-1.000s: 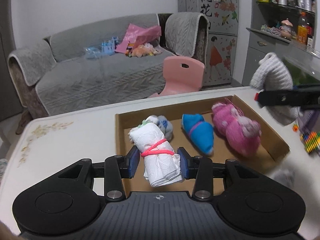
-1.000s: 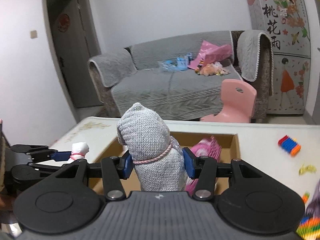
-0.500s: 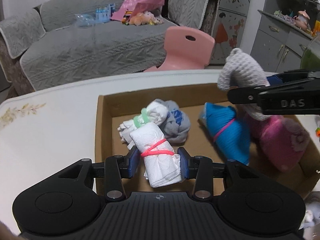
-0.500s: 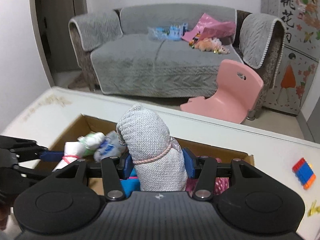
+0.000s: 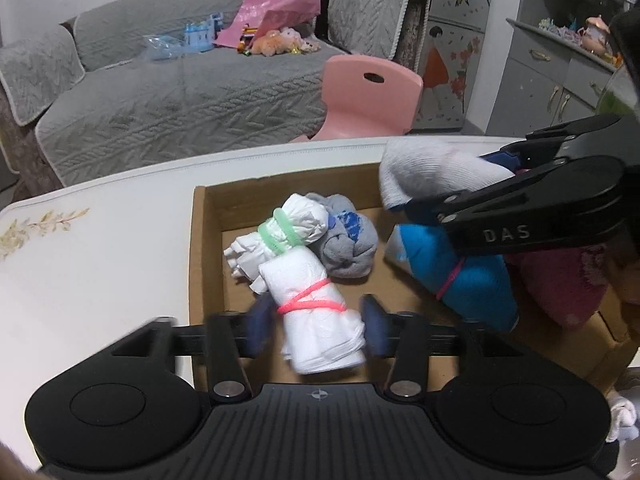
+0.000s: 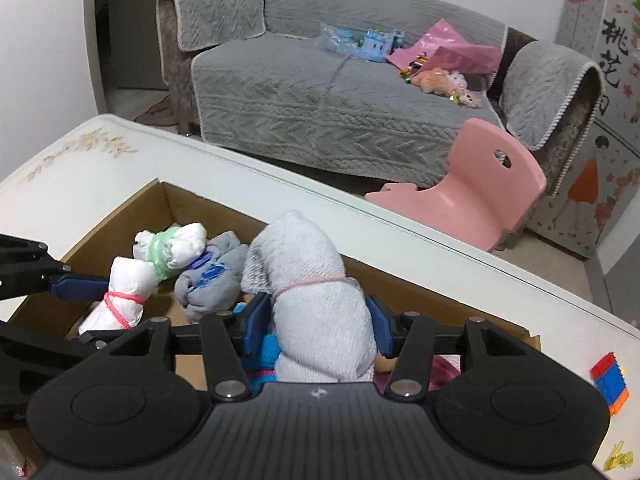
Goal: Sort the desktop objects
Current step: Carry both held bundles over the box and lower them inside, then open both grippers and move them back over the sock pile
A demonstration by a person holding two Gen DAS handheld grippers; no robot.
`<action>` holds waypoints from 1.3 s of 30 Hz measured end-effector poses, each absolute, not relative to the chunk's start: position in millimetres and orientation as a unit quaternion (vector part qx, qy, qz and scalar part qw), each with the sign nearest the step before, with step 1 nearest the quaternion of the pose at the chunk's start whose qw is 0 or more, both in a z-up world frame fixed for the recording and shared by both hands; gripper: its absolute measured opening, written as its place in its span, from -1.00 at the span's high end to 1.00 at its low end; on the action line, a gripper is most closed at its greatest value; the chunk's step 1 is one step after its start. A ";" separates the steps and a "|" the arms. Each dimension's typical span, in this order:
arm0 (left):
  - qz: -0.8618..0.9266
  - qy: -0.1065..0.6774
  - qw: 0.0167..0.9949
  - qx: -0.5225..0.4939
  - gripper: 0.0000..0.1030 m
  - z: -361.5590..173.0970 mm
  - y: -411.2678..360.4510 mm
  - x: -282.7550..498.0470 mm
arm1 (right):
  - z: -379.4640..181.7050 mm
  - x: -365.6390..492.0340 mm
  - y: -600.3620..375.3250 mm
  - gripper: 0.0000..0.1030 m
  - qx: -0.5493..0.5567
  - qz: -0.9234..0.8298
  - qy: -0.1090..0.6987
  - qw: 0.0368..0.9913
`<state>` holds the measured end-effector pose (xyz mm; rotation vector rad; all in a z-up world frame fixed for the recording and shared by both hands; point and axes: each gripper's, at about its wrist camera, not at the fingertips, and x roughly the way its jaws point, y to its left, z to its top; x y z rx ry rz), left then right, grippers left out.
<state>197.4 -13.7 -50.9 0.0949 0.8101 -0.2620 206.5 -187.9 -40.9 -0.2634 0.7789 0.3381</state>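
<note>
Your left gripper is letting go: its jaws are opening, the blue pads blurred with motion and standing clear of the white roll with the pink band on both sides, a gap showing at each pad. That roll still sits between the two fingers, over the near left part of the cardboard box, its far end against the white roll with the green band, which lies beside a grey and blue bundle on the box floor. Your right gripper is also opening, though here the pale knitted roll, bound with a thin pink cord, still fills the space between the pads and touches them on both sides, so you are still holding it. It stands nearly upright between your fingers, above the middle of the box, with a blue roll directly beneath it and a dark pink fluffy bundle just to the right of that. From the left wrist camera, the right tool crosses the box from the right with the knitted roll sticking out past its tips. The box rests on a white table; a small stack of coloured blocks lies on the table well right of the box.
</note>
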 end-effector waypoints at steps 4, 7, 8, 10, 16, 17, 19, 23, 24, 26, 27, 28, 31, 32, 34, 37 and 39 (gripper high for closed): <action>-0.127 0.380 0.915 0.048 -0.66 -43.4 -12.3 190.1 | -36.4 208.0 -193.4 -0.33 -0.108 0.162 0.369 0.909; -0.129 0.380 0.915 0.044 -0.69 -38.9 -9.6 183.3 | -27.2 202.4 -200.9 -0.38 -0.083 0.167 0.360 0.914; -0.132 0.377 0.916 0.042 -0.69 -35.9 -7.4 178.5 | -23.5 198.4 -202.0 -0.43 -0.081 0.168 0.356 0.916; -0.133 0.366 0.920 0.042 -0.73 -26.9 -2.0 163.7 | -13.0 185.5 -208.5 -0.44 -0.075 0.173 0.343 0.920; -0.133 0.327 0.935 0.035 -0.99 -0.3 26.4 102.4 | 17.4 120.5 -245.6 -0.57 -0.043 0.187 0.303 0.933; -0.135 0.322 0.936 0.037 -0.99 1.8 31.9 90.2 | 19.5 104.2 -252.8 -0.61 -0.040 0.191 0.297 0.935; -0.131 0.319 0.937 0.046 -0.99 3.6 42.7 67.9 | 20.4 75.1 -263.0 -0.70 -0.039 0.194 0.289 0.936; -0.125 0.318 0.938 0.063 -0.99 -4.3 58.3 29.7 | 12.1 21.0 -280.8 -0.71 -0.023 0.189 0.290 0.938; -0.124 0.321 0.936 0.068 -0.99 -8.0 60.8 20.8 | 9.5 9.6 -283.1 -0.71 -0.018 0.191 0.292 0.937; -0.129 0.328 0.933 0.074 -0.99 -15.0 64.5 3.9 | 2.6 -12.6 -286.2 -0.71 -0.007 0.191 0.293 0.937; -0.132 0.332 0.931 0.075 -0.99 -18.4 65.3 -5.0 | -1.1 -24.5 -286.8 -0.72 -0.001 0.191 0.294 0.937; -0.136 0.337 0.929 0.074 -0.99 -22.3 66.0 -15.2 | -4.9 -34.9 -287.9 -0.72 0.005 0.193 0.296 0.936; -0.141 0.346 0.925 0.067 -0.99 -31.4 64.9 -39.8 | -14.6 -57.4 -282.2 -0.72 0.004 0.195 0.303 0.933; -0.142 0.350 0.924 0.063 -0.99 -34.6 64.7 -47.9 | -17.5 -63.2 -278.3 -0.73 0.001 0.197 0.307 0.931; -0.149 0.355 0.922 0.048 -0.99 -39.7 61.8 -63.2 | -25.0 -83.4 -270.3 -0.80 -0.004 0.201 0.306 0.931; -0.165 0.356 0.919 0.032 -0.99 -44.9 49.2 -82.1 | -37.9 -96.6 -257.5 -0.80 -0.008 0.215 0.316 0.924; -0.181 0.353 0.917 0.028 -0.99 -44.9 35.9 -93.4 | -45.8 -101.7 -251.7 -0.80 -0.014 0.220 0.320 0.921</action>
